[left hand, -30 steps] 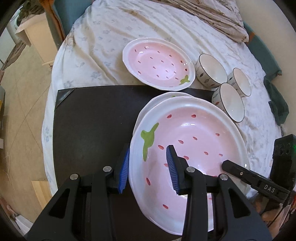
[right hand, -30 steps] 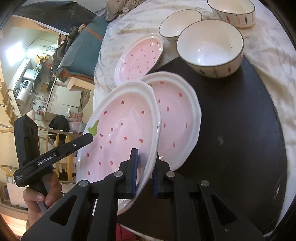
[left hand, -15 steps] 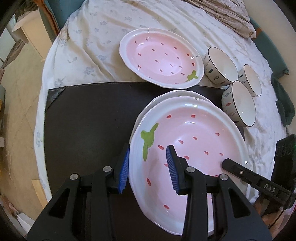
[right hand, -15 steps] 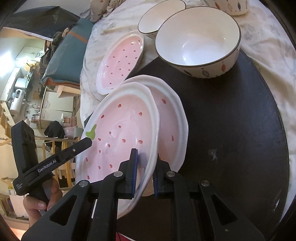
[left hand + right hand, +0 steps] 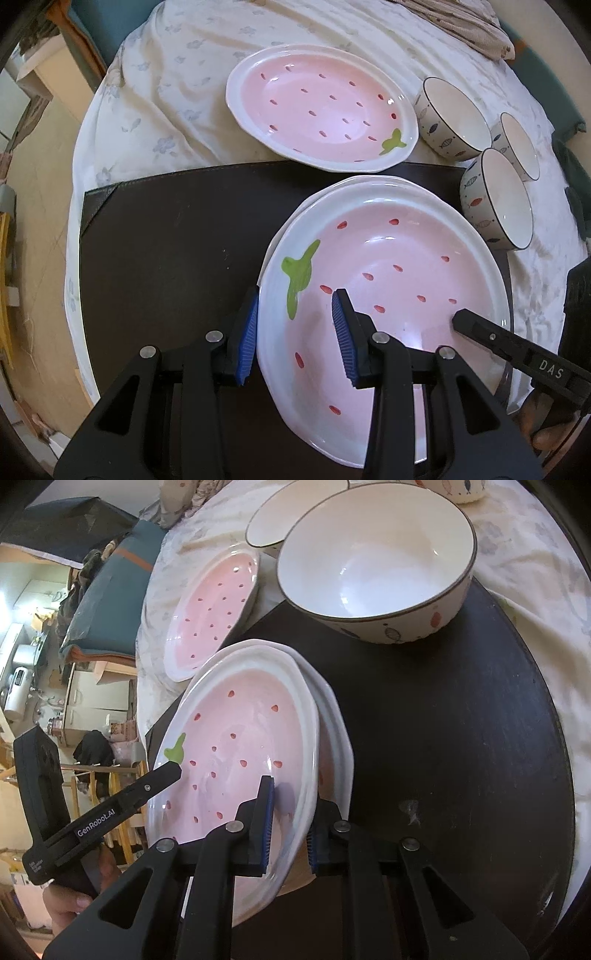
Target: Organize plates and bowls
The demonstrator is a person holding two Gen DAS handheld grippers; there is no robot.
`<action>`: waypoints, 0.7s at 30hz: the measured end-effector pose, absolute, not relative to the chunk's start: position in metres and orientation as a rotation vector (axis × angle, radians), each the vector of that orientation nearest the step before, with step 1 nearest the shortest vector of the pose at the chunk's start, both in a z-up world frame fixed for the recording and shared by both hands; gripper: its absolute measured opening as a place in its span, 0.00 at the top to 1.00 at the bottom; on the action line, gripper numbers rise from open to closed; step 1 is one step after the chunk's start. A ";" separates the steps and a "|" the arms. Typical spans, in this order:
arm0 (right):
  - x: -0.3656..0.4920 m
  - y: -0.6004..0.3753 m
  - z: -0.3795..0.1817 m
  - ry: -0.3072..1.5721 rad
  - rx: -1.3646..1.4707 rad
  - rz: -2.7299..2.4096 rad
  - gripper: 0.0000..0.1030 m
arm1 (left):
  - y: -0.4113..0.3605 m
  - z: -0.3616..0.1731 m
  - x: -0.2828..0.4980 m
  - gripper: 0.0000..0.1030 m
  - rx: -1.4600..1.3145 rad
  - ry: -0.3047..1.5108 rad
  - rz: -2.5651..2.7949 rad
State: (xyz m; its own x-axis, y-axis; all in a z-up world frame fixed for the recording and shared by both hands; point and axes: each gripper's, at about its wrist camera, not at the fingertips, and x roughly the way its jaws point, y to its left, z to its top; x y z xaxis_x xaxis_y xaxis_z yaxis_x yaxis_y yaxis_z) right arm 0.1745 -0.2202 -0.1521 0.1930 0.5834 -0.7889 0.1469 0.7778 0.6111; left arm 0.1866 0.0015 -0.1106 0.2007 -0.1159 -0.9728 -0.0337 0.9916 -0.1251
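A pink strawberry plate [image 5: 391, 280] lies on top of a second like plate [image 5: 338, 734] on the black mat [image 5: 166, 240]. My left gripper [image 5: 295, 328] straddles its near rim, jaws apart, one pad outside and one inside. My right gripper [image 5: 288, 825] holds the opposite rim [image 5: 299, 801] between its pads, which have widened. A third strawberry plate [image 5: 317, 107] lies on the white cloth behind. Three white fish-pattern bowls [image 5: 498, 199] stand at the right; the nearest one [image 5: 376, 561] sits at the mat's edge.
The round table carries a flowered white cloth [image 5: 166, 110]. A beige folded cloth [image 5: 465, 22] lies at the far side. Teal cushions [image 5: 103, 602] and room clutter stand beyond the table's edge.
Both grippers have moved forward with the top plate, and it has come down over the lower plate. The right gripper's pads have spread a little on the rim.
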 end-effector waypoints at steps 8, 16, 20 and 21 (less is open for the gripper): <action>0.184 -0.217 -0.156 1.356 0.654 0.324 0.82 | -0.004 -0.133 0.193 0.59 -0.055 1.466 -0.003; 0.189 -0.211 -0.159 1.371 0.610 0.320 0.77 | -0.004 -0.133 0.193 0.50 -0.040 1.396 0.035; 0.189 -0.213 -0.159 1.376 0.619 0.315 0.77 | -0.001 -0.137 0.195 0.38 -0.044 1.407 0.041; 0.188 -0.214 -0.158 1.372 0.621 0.310 0.77 | 0.002 -0.139 0.194 0.37 -0.049 1.408 0.039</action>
State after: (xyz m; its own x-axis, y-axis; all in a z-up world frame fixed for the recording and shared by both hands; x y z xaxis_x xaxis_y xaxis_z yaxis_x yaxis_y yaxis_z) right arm 0.1883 -0.2142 -0.1579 0.1913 0.5498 -0.8131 0.1469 0.8030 0.5775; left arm 0.1935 0.0023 -0.1389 0.1621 -0.0019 -0.9868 -0.0562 0.9984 -0.0111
